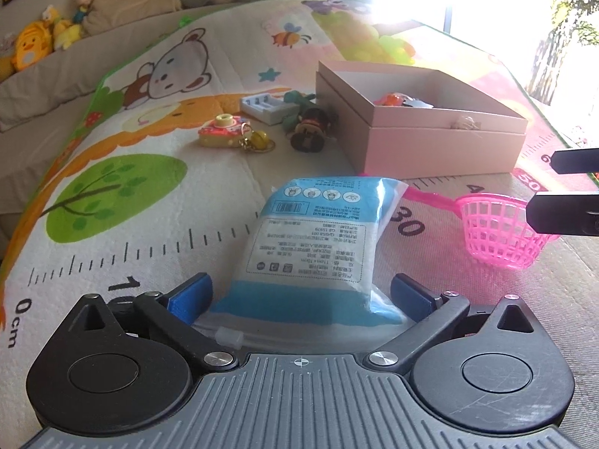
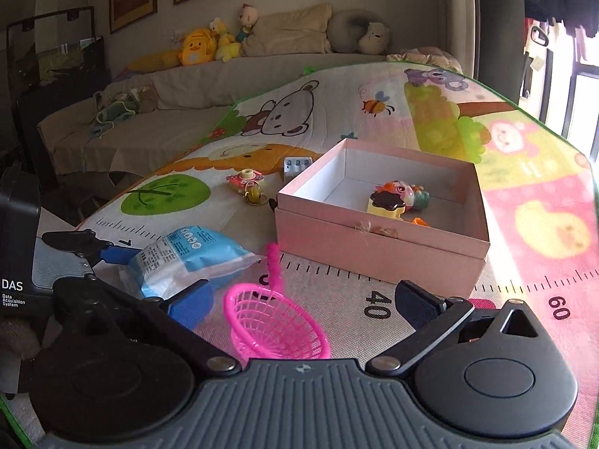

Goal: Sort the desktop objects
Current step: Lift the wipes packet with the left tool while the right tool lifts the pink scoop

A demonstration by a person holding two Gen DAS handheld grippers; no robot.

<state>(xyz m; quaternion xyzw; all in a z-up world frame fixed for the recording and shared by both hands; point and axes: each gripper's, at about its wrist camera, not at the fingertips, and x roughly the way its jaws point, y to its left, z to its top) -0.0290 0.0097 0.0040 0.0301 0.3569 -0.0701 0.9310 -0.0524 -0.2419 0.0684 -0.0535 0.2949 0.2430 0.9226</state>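
On printed play mat (image 1: 157, 224): one pink box (image 2: 378, 247), one blue-white pouch (image 1: 318, 247), one pink net scoop (image 2: 277, 325). Left gripper (image 1: 301, 292) jaws wide, flanking pouch, contact unclear. Right gripper (image 2: 305, 303) jaws wide, straddling scoop, not gripping. Ruler marks legible: "30", "40", "60"; "DAS" on left unit

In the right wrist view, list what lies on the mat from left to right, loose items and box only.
Blue packet → pink toy camera → pink net scoop → grey tray → pink box.
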